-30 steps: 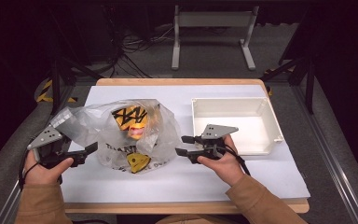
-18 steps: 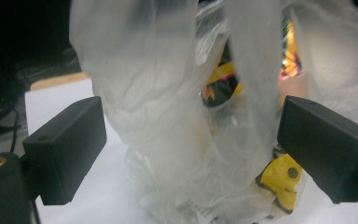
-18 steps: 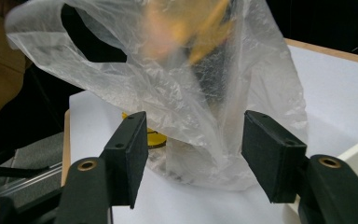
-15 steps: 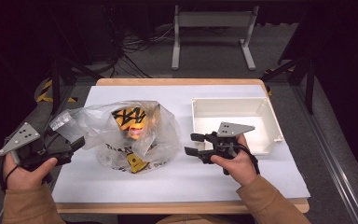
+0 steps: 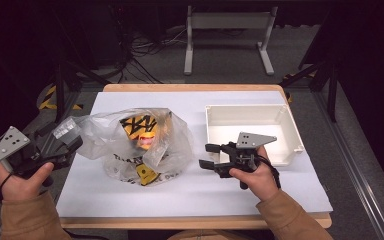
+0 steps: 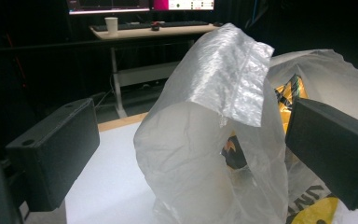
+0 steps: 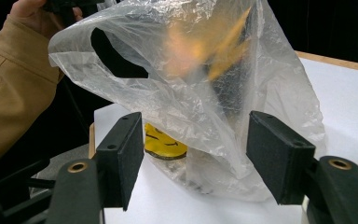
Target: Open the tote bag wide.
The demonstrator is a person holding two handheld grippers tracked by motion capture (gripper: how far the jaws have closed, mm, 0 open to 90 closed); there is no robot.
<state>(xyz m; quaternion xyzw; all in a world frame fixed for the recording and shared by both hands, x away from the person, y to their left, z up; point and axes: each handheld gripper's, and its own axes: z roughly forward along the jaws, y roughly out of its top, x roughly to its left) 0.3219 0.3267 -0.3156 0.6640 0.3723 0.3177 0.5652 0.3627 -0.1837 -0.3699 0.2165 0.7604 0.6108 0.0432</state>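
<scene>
Bright overhead light falls on the white table (image 5: pixel 195 195) amid dark surroundings, and the plastic bag (image 7: pixel 200 70) looks motion-blurred.

We count one clear plastic bag (image 5: pixel 130 145) and one white bin (image 5: pixel 252 131) right of it. We also count two grippers, the left gripper (image 5: pixel 62 147) and the right gripper (image 5: pixel 211 155).

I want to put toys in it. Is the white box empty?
Empty, as far as the high view shows. The white box shows only its bare white floor and walls; its near inside wall is hidden.

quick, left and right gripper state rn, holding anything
Left gripper: jaws wide apart with the plastic bag's handle between them; not clamped.
Right gripper: open, holding nothing, apart from the plastic bag.
</scene>
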